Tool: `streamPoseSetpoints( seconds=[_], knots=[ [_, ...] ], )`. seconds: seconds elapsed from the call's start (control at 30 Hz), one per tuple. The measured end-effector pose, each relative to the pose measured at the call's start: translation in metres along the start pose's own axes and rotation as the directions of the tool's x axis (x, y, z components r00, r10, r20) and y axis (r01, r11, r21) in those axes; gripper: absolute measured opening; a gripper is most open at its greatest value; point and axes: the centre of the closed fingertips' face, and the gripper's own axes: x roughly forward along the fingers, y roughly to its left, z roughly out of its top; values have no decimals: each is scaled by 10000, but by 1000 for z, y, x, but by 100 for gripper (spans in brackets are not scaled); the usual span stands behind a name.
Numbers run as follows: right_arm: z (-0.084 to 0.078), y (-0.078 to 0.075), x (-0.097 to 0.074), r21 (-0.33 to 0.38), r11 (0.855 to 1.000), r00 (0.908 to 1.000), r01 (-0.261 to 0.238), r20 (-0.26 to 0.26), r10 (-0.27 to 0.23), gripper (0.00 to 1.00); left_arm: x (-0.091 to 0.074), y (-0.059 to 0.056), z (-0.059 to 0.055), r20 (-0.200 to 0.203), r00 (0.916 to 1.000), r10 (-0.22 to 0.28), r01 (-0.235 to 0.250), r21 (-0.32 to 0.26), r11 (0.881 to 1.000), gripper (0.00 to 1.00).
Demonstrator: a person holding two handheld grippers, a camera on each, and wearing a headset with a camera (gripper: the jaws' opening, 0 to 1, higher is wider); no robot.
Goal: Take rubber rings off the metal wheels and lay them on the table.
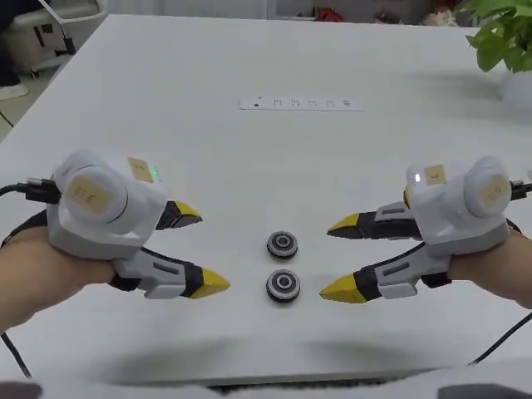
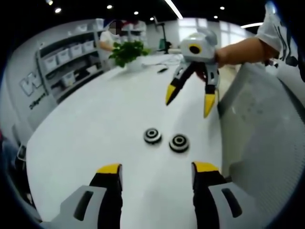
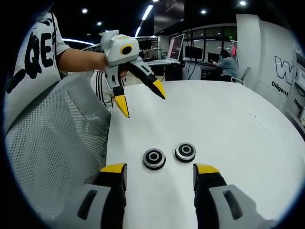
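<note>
Two small metal wheels with black rubber rings lie flat on the white table, one farther (image 1: 283, 244) and one nearer (image 1: 283, 285) to me. My left gripper (image 1: 202, 249) hovers open to their left, yellow tips pointing at them. Facing it from the right, my right gripper (image 1: 342, 258) is open too. In the left gripper view the two wheels (image 2: 152, 135) (image 2: 179, 142) lie ahead of the left gripper (image 2: 157, 168), with the right gripper (image 2: 189, 96) beyond them. In the right gripper view the wheels (image 3: 154, 158) (image 3: 185, 151) sit just past the right gripper (image 3: 160, 168), the left gripper (image 3: 141, 98) behind.
A white power strip (image 1: 301, 104) lies farther back on the table. A green plant (image 1: 504, 35) stands at the far right corner. The table's front edge (image 1: 266, 384) runs just below the grippers. A mesh chair (image 3: 62, 157) is beside the table.
</note>
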Motion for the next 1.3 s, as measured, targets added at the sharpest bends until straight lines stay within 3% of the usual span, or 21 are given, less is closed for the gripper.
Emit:
streamPoseSetpoints(
  seconds=[1.3],
  knots=[
    [-13,-3,12,-131,9993,9990,-361,-271,358,41,25,-5,-3,-330,9976,-607,612,159,9980,52]
  ],
)
